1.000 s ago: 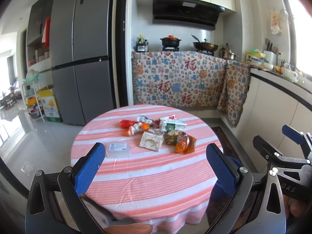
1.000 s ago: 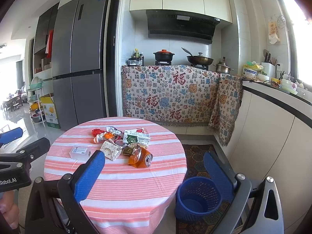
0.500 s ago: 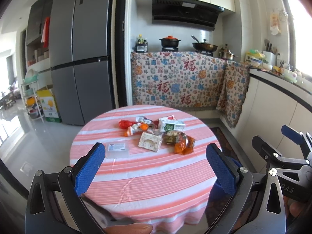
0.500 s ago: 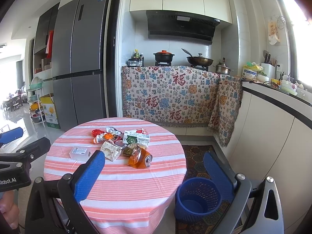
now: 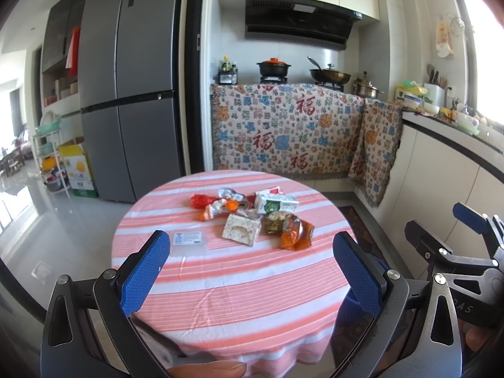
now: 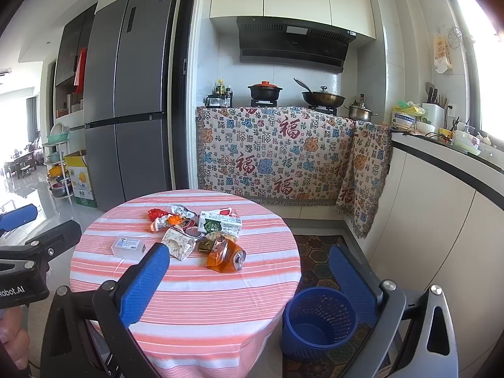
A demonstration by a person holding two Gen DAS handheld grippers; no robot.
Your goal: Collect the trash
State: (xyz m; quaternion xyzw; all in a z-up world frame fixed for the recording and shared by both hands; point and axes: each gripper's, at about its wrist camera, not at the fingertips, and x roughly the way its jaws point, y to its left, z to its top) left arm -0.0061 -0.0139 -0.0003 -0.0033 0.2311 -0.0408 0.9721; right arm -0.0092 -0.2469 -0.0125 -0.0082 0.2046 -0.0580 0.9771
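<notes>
Both the left gripper (image 5: pixel 252 271) and the right gripper (image 6: pixel 249 283) hang short of the round counter (image 6: pixel 195 299), fingers spread wide and empty. The trash lies heaped near the counter's middle: a crushed can (image 6: pixel 227 255), a carton (image 6: pixel 220 223) at its 12 o'clock, wrappers (image 6: pixel 163 219) toward 10. The blue bin (image 6: pixel 318 321) stands on the floor at the counter's 4 o'clock. The crowded pile risks snagging neighbours; the can might roll, and the cloth could drag.
</notes>
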